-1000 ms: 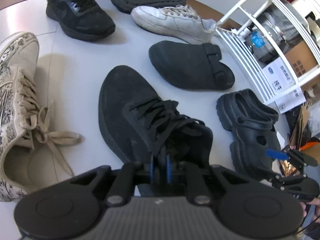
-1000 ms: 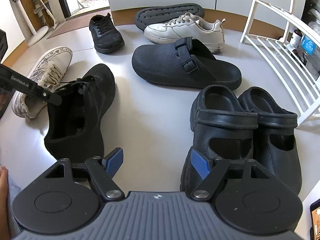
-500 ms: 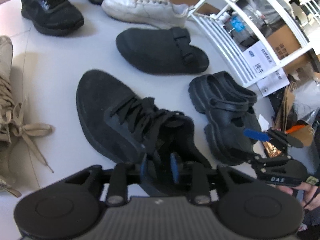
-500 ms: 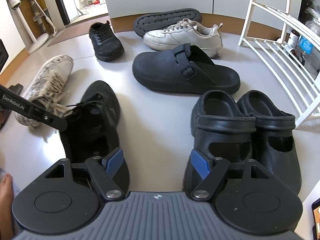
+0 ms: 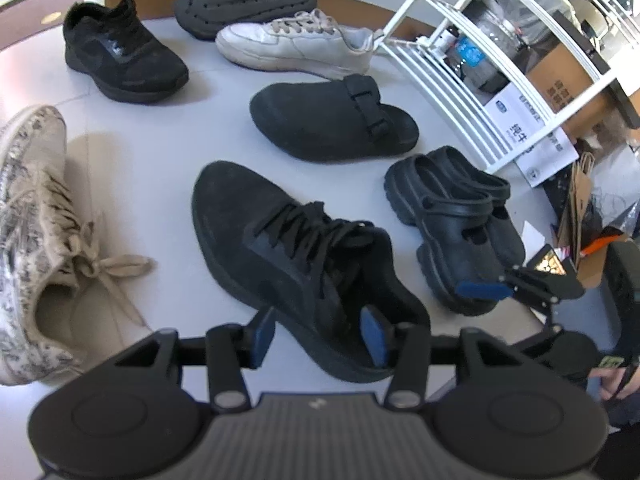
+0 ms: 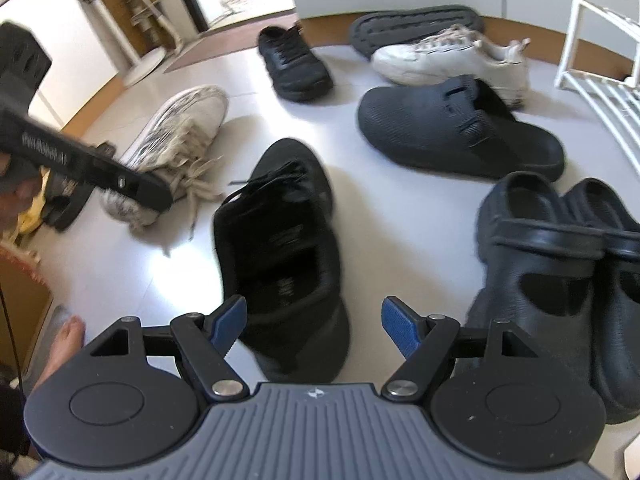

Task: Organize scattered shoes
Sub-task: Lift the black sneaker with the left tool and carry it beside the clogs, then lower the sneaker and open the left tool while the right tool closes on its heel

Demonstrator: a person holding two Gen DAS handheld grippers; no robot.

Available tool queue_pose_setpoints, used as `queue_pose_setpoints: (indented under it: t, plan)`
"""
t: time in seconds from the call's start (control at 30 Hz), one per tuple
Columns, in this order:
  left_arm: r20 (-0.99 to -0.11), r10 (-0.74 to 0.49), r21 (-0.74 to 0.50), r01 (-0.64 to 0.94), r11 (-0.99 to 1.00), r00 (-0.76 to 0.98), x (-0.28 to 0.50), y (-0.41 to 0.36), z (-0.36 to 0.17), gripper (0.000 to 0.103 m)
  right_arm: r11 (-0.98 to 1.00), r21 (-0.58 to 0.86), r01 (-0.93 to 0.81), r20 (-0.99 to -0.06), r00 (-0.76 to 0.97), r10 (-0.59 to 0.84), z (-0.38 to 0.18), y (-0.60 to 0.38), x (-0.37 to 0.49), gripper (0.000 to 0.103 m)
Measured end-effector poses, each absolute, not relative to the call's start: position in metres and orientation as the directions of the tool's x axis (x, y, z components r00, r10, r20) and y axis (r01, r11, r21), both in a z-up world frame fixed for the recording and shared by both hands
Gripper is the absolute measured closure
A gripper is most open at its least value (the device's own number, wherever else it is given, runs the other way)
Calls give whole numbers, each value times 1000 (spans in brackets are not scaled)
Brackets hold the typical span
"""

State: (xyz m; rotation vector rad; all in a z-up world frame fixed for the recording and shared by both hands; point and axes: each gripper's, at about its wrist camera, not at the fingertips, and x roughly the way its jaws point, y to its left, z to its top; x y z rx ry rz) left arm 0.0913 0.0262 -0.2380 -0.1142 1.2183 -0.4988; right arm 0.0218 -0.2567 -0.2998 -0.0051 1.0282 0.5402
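Shoes lie all over the pale floor (image 5: pixel 132 152). The black lace-up sneaker (image 5: pixel 304 264) sits in the middle, flat on its sole, with a pair of black rubber clogs (image 5: pixel 452 232) just beside it, near the white shoe rack (image 5: pixel 460 92). Its twin, the other black sneaker (image 5: pixel 120 56), is well apart from it at the far side.

What could go wrong? The laces of the black lace-up sneaker hang loose, so a claw coming back down could catch a lace and drag the shoe crooked. The beige patterned sneaker (image 5: pixel 36 232) has long loose laces too, and they trail on the floor near the left claw. The right claw (image 6: pixel 314 326) hangs low between the sneaker's heel and the clogs, so it could bump the pair out of line.

The left claw (image 5: pixel 318 334) has just been opening and is now about half open. It sits over the heel of the black lace-up sneaker, but its pads (image 5: pixel 264 332) do not press on it. The right claw is wide open and holds nothing.
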Motion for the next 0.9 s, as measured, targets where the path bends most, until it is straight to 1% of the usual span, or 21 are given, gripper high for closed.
queue_pose_setpoints:
  t: [0.03,0.13,0.2,0.27,0.5,0.9]
  plan:
    - [-870,-420,-339,306,890,256,90,28,-236,43,865,247,-437,-818,385,428,-301,-254,21,28]
    - [-871,-410,-329,298,896,272,86,31,-235,43,858,253,-446,-829,357,430,-307,-249,20,34]
    - [-867,-410,-329,293,898,284,83,31,-239,43,855,251,-455,-832,350,430,-309,-246,19,41]
    - [-860,-413,-333,285,899,298,82,32,-243,43,851,247,-463,-833,347,431,-310,-244,18,43]
    - [-855,-410,-345,244,907,318,79,39,-256,44,864,242,-441,-828,370,421,-310,-249,19,43]
    - [-859,-372,-307,229,924,351,75,39,-259,45,955,141,-260,-835,487,256,-307,-277,46,43]
